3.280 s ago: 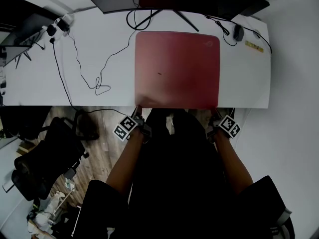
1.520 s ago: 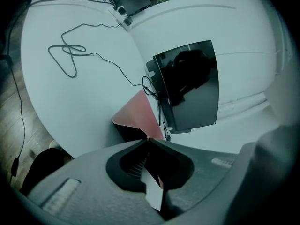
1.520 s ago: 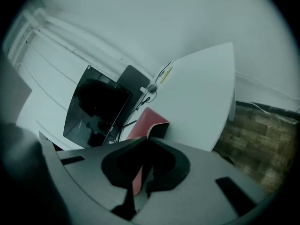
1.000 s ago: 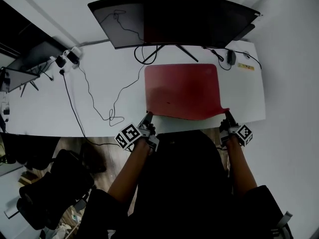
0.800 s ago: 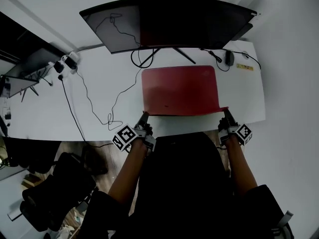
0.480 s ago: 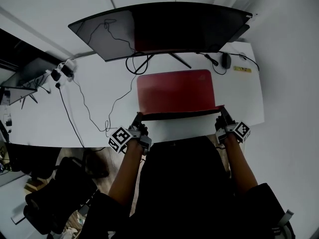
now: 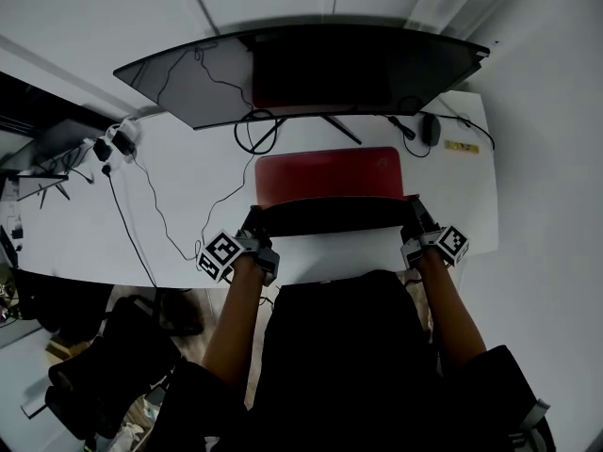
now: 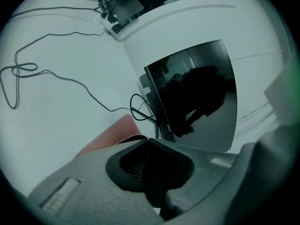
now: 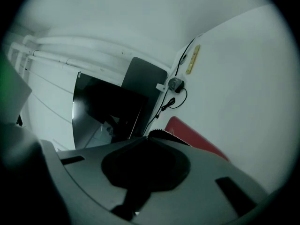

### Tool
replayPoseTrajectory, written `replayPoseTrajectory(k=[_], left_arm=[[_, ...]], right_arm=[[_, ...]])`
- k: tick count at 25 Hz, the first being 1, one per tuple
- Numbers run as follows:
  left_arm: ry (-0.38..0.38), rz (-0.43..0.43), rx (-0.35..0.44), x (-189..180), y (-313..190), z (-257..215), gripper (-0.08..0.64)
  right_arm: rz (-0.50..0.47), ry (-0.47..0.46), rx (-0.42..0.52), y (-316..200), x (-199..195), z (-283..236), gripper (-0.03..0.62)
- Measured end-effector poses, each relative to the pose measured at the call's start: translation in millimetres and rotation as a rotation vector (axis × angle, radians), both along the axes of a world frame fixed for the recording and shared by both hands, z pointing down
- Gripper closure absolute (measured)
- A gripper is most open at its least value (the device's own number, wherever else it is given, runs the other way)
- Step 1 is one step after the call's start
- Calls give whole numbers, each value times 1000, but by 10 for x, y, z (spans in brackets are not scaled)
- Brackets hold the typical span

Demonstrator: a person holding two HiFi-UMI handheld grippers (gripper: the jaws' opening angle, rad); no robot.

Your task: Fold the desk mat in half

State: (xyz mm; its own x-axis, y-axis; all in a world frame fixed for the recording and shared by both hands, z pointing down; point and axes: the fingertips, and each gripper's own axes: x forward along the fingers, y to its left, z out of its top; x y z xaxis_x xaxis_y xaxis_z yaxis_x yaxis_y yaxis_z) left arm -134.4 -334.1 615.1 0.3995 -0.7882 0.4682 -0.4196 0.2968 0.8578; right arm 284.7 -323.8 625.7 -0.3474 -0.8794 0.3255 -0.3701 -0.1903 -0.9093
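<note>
With the left hand-held gripper [image 7: 254, 217] and right hand-held gripper [image 7: 411, 211] we pinched the near corners of the soft red rectangular desk mat [image 7: 328, 172], raised so that half could fold over.

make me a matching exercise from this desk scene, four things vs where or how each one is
1 desk mat
2 monitor
3 mouse
4 left hand-held gripper

a shut on the mat's near left corner
b near edge lifted, dark underside showing
c back right of the desk
d curved, across the desk's back

Pairs: 1-b, 2-d, 3-c, 4-a
</note>
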Motion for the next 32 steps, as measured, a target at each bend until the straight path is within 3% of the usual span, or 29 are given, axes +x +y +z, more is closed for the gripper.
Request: replayPoseTrajectory(k=[9,13,17,22,32], left_arm=[[-60,16,-20,53,-450,249,529],[-142,71,-4,43,-669,269,529],[-130,52,-24,68,-829,400,529],[-174,80,-22,94,-1022,513,529],[-194,61,-83,99,-1283,791,529]], right_arm=[[-72,47,-44,-464,17,195,577],[-84,60,-65,-656,-25,300,577],[-93,78,-84,-842,-13,396,577],[-95,82,-116,-999,-13,571,577],[-125,136,-189,-1271,-30,788,577]])
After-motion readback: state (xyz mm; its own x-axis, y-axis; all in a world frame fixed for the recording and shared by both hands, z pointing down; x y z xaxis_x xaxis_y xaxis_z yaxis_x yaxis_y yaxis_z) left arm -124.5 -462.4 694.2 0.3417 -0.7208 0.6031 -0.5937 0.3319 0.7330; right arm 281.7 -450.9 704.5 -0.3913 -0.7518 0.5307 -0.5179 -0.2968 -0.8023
